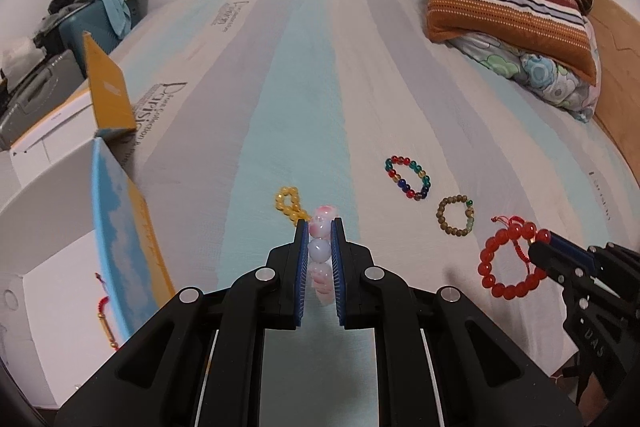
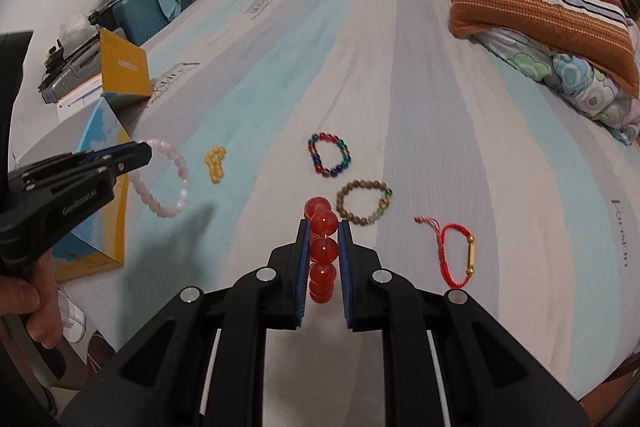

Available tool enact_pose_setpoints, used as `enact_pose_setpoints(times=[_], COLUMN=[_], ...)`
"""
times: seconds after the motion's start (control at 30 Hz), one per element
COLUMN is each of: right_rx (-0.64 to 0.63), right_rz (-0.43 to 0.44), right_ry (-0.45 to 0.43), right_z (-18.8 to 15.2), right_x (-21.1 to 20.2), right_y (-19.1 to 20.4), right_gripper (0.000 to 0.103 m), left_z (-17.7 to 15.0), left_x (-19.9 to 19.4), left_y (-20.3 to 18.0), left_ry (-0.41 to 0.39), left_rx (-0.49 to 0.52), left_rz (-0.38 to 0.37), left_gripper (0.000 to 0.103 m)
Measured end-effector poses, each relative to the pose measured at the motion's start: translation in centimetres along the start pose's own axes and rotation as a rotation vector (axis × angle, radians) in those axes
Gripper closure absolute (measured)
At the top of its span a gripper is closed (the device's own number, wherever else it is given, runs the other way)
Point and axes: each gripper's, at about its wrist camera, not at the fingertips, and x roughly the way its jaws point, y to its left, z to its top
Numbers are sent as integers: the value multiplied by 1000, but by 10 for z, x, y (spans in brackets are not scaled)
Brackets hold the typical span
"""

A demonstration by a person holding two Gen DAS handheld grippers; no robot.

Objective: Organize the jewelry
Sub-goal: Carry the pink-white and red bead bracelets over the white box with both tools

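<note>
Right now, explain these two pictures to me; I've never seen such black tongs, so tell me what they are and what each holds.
No robot here: a person holds two hand grippers, each with a camera looking along its fingers. The left gripper is shut on a pink bead bracelet; the right gripper is shut on a red bead bracelet. On the striped bed sheet lie a yellow bracelet, a multicoloured one, a brown one and a red cord bracelet.

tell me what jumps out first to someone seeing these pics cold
Each gripper is clamped on a bead bracelet lifted off the striped bed sheet: the left gripper holds a pink bracelet, the right gripper a red bracelet. Between them, a multicoloured bracelet and a brown bracelet lie flat on the sheet.
</note>
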Motion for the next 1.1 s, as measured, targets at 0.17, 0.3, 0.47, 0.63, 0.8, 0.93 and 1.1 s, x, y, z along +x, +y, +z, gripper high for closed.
enact_pose_setpoints(times=[0.17,0.3,0.47,0.63,0.8,0.93,1.1], right_rx=[-6,-7,-20,-54,-98,-127,-179], right_rz=[8,37,77,100,136,171,214], right_ry=[-3,-1,-4,-20,-36,-48,-58], right_z=[16,28,45,60,72,77,78], right_x=[-6,-9,-15,-21,-26,-29,-33], right_y=[10,22,43,73,111,141,185], right_gripper=[90,90,90,90,90,90,90], left_z=[3,7,10,13,11,3,-11], left_x=[-13,-22,-38,-55,-73,-91,-107], left_y=[14,28,52,79,114,145,183], left_ry=[-11,-25,-46,-66,-82,-91,-89], left_rx=[-17,-36,-65,-96,-134,-163,-213], left_rz=[5,12,27,57,88,130,180], left_gripper=[92,92,92,92,92,92,92])
